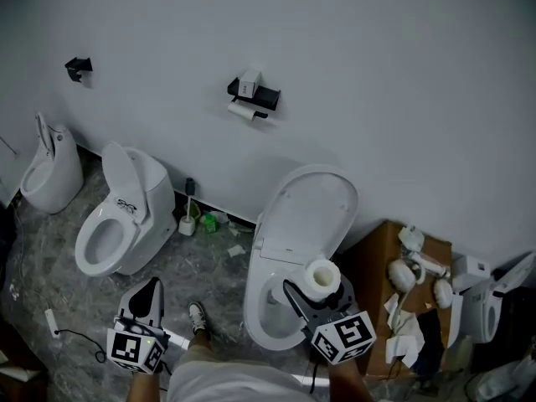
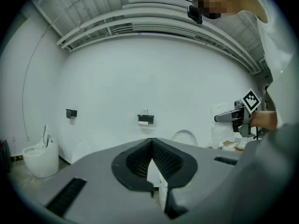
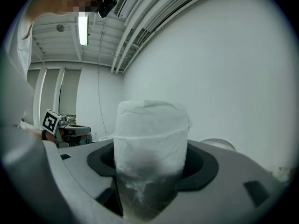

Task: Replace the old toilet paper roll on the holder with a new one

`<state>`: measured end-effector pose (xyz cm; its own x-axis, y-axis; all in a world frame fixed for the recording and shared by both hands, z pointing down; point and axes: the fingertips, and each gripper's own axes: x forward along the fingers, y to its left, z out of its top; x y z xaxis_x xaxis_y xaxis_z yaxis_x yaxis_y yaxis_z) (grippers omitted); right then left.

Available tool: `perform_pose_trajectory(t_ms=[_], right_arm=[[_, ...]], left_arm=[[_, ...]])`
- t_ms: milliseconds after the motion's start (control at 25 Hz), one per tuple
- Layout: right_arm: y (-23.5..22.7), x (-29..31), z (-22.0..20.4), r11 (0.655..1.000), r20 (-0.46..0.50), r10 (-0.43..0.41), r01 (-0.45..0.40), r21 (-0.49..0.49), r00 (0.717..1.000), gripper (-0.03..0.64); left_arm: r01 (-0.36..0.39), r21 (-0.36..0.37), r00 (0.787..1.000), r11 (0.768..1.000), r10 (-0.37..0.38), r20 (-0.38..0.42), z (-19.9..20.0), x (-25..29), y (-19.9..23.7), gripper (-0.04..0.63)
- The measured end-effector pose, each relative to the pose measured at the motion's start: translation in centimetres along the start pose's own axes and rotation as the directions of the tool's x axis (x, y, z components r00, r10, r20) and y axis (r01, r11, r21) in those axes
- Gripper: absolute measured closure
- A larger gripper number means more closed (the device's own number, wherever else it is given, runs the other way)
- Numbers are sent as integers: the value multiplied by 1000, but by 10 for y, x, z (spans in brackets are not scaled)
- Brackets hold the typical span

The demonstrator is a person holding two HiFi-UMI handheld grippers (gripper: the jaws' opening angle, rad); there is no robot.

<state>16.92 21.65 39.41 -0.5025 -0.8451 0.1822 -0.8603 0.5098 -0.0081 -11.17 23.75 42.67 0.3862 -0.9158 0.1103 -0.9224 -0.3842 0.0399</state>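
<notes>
Head view, right gripper [image 1: 316, 288]: low and right of centre, its jaws closed on the new roll [image 1: 322, 278]; the roll stands on end with its core hole facing up, over the bowl of the open toilet [image 1: 295, 224].
Head view, left gripper [image 1: 152, 287]: low left, over the marbled floor [image 1: 33, 258], black jaws together with nothing in them.
Head view, holder [image 1: 261, 97]: black, on the far white wall [image 1: 402, 74], well apart from both grippers; the old roll [image 1: 243, 110] shows white at its lower left edge.
Head view, surroundings: a second toilet [image 1: 117, 224] with its lid up stands to the left, a brown cabinet [image 1: 373, 258] to the right bearing white clutter.
Left gripper view, jaws: ridged pads meet at the tips, nothing between them.
Left gripper view, beyond: the holder with the old roll sits on the far wall just above the jaw line; the right gripper juts in at the right edge, its marker cube showing.
Right gripper view, jaws: shut on the new roll, which stands upright and fills the gap, its white paper wrap creased.
Right gripper view, beyond: the left gripper shows small at the left; bare wall lies to the right.
</notes>
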Motion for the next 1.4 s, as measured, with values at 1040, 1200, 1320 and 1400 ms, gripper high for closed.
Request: perform_pose_trajectory(t_ms=[1040, 1200, 1320, 1400], right_arm=[[-26, 230, 62, 971, -116, -237, 238, -5, 965, 290], [-48, 237, 57, 965, -116, -255, 260, 29, 960, 290], [-62, 252, 55, 968, -102, -238, 244, 50, 966, 290], [-75, 261, 55, 972, -87, -223, 228, 59, 971, 290]], left_arm=[[313, -62, 950, 948, -311, 32, 22, 246, 171, 239], [361, 31, 932, 932, -361, -16, 27, 280, 150, 239], [383, 121, 923, 916, -382, -35, 34, 308, 134, 239], [389, 187, 921, 902, -386, -53, 38, 330, 124, 239]])
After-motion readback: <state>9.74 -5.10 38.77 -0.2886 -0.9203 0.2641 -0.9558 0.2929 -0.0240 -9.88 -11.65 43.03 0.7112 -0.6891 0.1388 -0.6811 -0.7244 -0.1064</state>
